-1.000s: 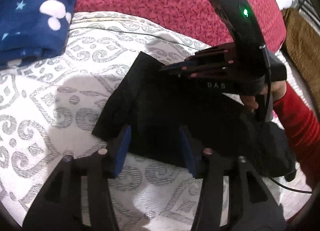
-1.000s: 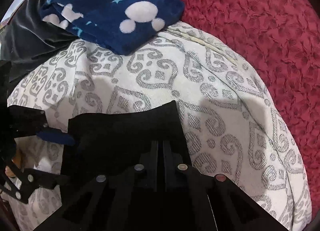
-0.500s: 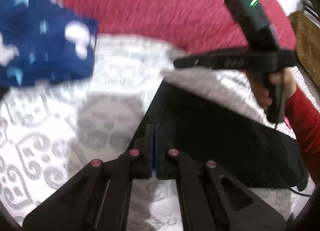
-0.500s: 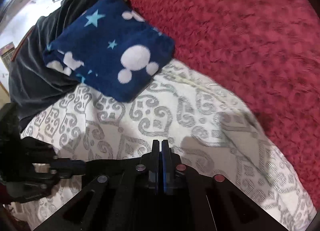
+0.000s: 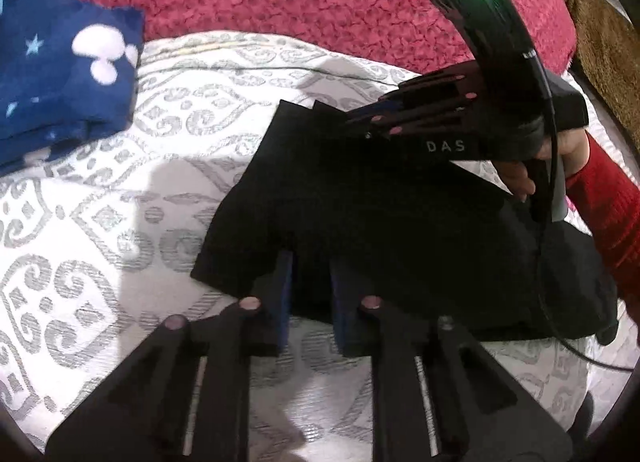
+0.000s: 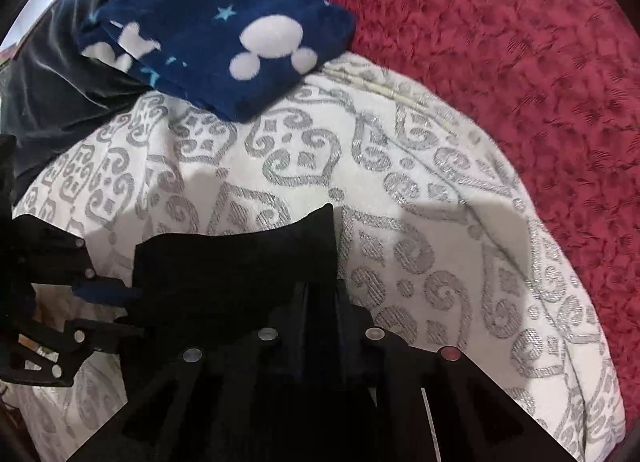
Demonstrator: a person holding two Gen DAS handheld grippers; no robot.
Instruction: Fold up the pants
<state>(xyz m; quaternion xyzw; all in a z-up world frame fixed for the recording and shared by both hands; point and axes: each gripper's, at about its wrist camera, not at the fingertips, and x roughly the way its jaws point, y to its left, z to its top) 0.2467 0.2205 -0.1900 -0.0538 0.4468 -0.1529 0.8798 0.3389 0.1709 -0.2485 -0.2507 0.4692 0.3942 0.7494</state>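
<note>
both grippers (image 5: pixel 310 282) (image 6: pixel 320 302) opening over black pants (image 5: pixel 380 214).

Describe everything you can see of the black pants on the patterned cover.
The black pants are plain dark fabric, folded into a flat, layered block with straight edges and one squared corner pointing away. They lie on the white cover with grey scrollwork, clear of the blue blanket. The left hand-held gripper, jaws opening, straddles the near edge; the right hand-held gripper, also opening, sits over the far corner. Details of seams or waistband are lost in the dark.
</note>
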